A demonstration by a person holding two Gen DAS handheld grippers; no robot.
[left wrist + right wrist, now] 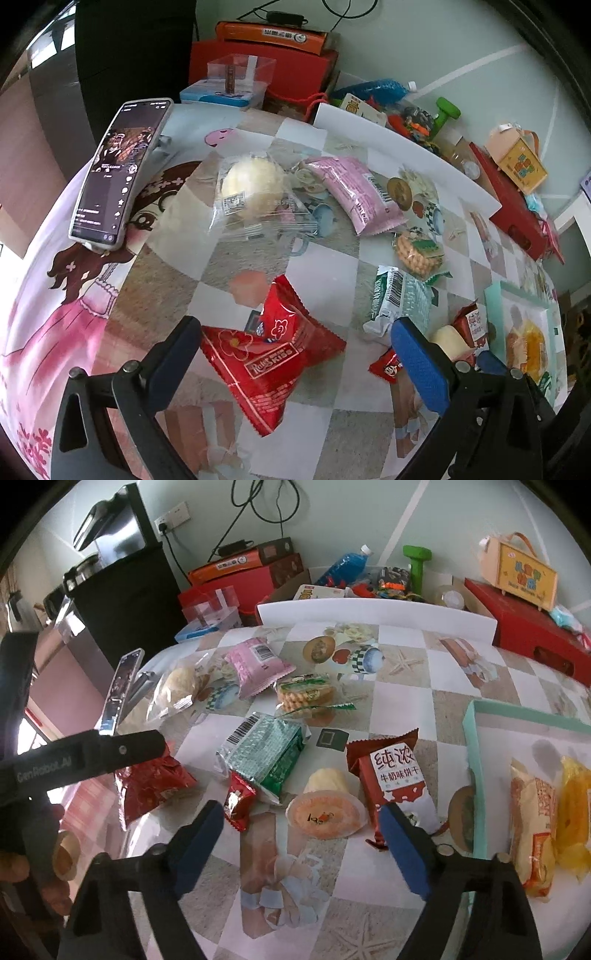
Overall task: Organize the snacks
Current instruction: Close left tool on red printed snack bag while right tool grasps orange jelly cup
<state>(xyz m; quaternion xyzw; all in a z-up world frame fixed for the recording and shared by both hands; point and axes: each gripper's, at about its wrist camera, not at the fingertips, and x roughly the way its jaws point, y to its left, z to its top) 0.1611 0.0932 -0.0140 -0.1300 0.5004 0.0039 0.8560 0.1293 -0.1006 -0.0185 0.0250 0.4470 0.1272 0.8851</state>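
**A:** So, what is your desk [406,657] like?

**B:** You are working on a round desk under a checked cloth printed with cups, starfish and a cartoon girl in a pink dress. A black phone on a stand [118,173] leans at its left edge. Behind it, by the pale green wall, sit stacked red and orange boxes [240,572], a blue plastic bottle [347,563], a green dumbbell [417,565] and a small yellow house-shaped box [524,576].

**A:** And the snacks?

**B:** They lie loose across the cloth. Your left claw [295,347] stands wide apart around a crinkled red foil snack packet [266,354], its blue pads clear of the foil on both sides. Farther back lie a clear bag holding a pale round bun [251,184] and a pink pillow packet [354,192]. Your right claw [299,830] is also spread wide, with a round orange jelly cup [325,812] between its fingers and a red-and-white biscuit packet [395,775] just beside the right one. A mint-green tray [476,746] on the right holds an orange-and-cream wrapped cake [532,819] and a yellow wrapped snack [572,812].
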